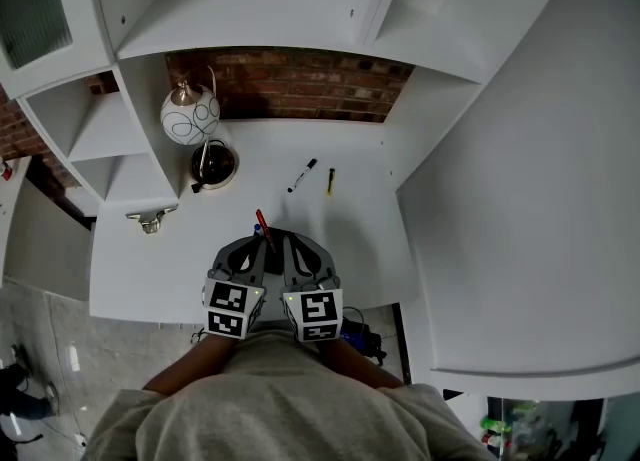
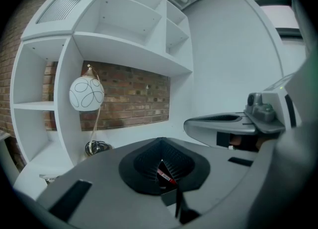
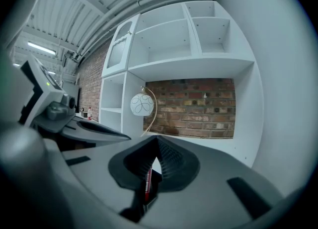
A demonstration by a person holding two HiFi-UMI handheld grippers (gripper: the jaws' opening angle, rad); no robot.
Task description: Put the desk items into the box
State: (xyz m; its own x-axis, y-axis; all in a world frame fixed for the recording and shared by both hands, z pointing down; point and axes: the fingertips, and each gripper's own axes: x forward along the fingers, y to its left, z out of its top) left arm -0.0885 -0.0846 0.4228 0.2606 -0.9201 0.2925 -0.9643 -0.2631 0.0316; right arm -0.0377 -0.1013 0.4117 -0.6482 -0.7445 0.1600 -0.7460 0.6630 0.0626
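My two grippers sit side by side over the desk's near edge, fingertips almost touching. A red pen [image 1: 262, 222] sticks up and away from between them. The left gripper [image 1: 263, 242] is shut on it: the red pen [image 2: 165, 176] lies pinched between the dark pads of the left gripper [image 2: 164, 171]. My right gripper [image 1: 285, 241] is also shut, and a red strip of the pen [image 3: 148, 183] shows low between the pads of the right gripper [image 3: 151, 169]. A black marker [image 1: 302, 175] and a yellow pen [image 1: 330, 181] lie further back on the white desk [image 1: 360, 239]. No box is in view.
A white globe lamp [image 1: 190, 113] with a round dark base [image 1: 214, 165] stands at the back left, against the brick wall [image 1: 300, 84]. A small metal object [image 1: 152, 217] lies on the left side shelf. White shelving rises above and to the left; a white wall closes the right.
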